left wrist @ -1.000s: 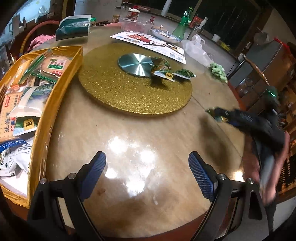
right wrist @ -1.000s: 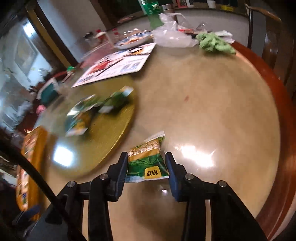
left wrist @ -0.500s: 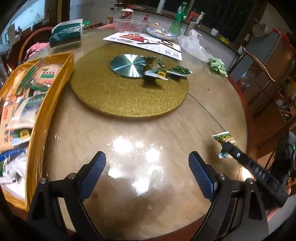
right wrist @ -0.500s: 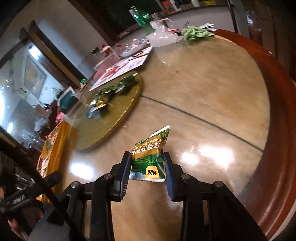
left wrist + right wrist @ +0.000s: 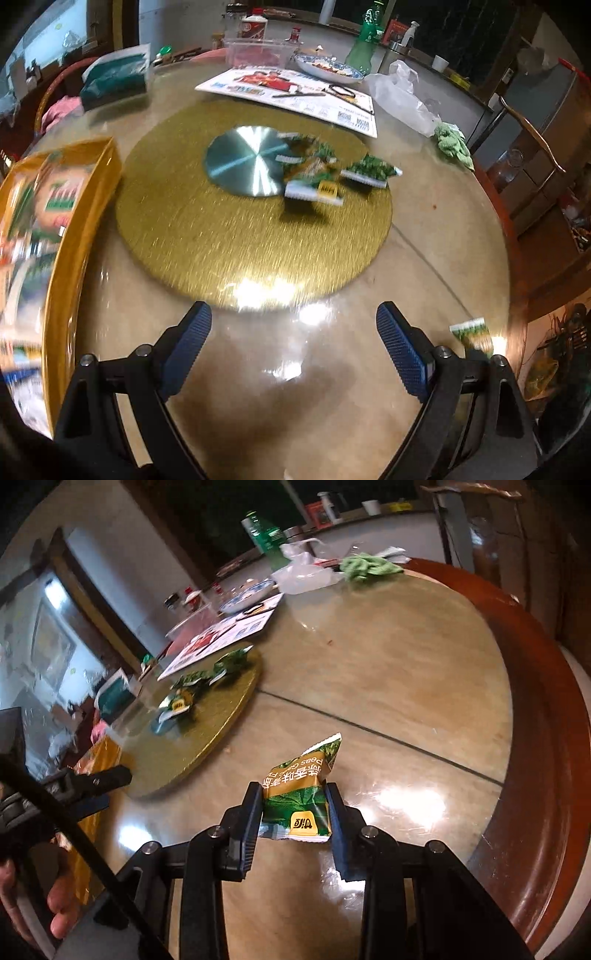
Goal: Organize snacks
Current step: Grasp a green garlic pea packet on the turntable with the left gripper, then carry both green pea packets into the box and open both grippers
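My right gripper (image 5: 293,805) is shut on a green pea snack packet (image 5: 295,786), pinched at its sides just above the table; the same packet (image 5: 472,332) shows at the right edge of the left wrist view. My left gripper (image 5: 293,347) stands open with nothing between its fingers, over the table by the near edge of the gold turntable (image 5: 240,240). Three more green packets (image 5: 314,184) (image 5: 371,171) (image 5: 306,147) lie on the turntable beside its metal hub (image 5: 247,160). A gold tray (image 5: 62,266) holding several snack packs sits at the left.
At the back of the table lie a printed flyer (image 5: 291,92), a plastic bag (image 5: 399,96), a green cloth (image 5: 452,146), a plate (image 5: 325,68), a clear box (image 5: 258,51) and a green bottle (image 5: 364,44). The table's wooden rim (image 5: 546,738) curves at the right.
The right jaws have closed on the pea packet, which lay loose between them a second ago. The left gripper has moved towards the turntable, whose packets now look nearer.
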`<move>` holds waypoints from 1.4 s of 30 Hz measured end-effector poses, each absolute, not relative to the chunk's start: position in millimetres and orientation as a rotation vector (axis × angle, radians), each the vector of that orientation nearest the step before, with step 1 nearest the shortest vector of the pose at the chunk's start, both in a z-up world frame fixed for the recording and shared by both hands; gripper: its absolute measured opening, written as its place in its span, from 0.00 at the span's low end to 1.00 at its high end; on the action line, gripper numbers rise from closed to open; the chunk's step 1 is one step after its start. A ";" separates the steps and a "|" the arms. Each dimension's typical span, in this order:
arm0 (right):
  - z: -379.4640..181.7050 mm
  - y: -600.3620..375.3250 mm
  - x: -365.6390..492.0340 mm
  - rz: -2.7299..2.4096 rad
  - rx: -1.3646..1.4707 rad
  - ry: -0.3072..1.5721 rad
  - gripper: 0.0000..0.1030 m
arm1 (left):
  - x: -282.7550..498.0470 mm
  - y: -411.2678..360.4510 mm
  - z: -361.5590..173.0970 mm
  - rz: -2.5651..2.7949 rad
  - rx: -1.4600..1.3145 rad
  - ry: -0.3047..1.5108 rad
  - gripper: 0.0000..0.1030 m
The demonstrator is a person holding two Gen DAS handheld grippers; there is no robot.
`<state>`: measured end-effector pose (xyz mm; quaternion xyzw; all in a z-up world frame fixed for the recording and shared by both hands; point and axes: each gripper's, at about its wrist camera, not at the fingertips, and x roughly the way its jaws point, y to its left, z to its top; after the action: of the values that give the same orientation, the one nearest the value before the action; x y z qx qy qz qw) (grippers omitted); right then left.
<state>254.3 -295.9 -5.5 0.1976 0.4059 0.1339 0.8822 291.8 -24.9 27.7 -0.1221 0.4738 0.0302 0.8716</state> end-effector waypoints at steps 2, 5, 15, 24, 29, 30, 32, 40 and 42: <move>-7.1 -301.8 254.3 0.268 0.443 0.842 0.32 | 307.5 -26.6 30.6 0.067 -0.247 0.982 0.88; -7.6 -301.6 253.5 0.278 0.449 0.842 0.32 | 347.3 -29.2 29.8 0.067 -0.227 0.998 0.88; -6.1 -293.2 253.4 0.320 0.398 0.836 0.32 | 427.2 -19.8 0.6 0.137 -0.257 1.104 0.59; -6.2 -291.0 254.8 0.325 0.382 0.846 0.32 | 348.8 -37.7 -0.4 0.151 -0.099 1.044 0.41; -4.6 -283.9 253.1 0.322 0.337 0.844 0.32 | 263.2 -40.8 -2.0 0.076 -0.029 1.040 0.41; -4.3 -282.3 252.4 0.326 0.328 0.844 0.32 | 245.4 -40.7 -2.2 0.063 -0.018 1.039 0.41; -4.3 -279.5 249.9 0.332 0.312 0.843 0.32 | 212.6 -39.6 -2.2 0.043 -0.003 1.029 0.41; -1.1 -262.4 244.5 0.421 0.238 0.864 0.32 | 144.2 -29.2 -4.0 0.000 -0.025 0.929 0.40; 1.1 -256.6 239.1 0.425 0.225 0.868 0.32 | 140.6 -20.5 -3.3 0.009 -0.057 0.922 0.40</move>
<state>239.1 -256.6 1.1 0.1077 0.4166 0.2039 0.8794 140.6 -20.5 -3.3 -0.0273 0.4448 0.0043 0.8952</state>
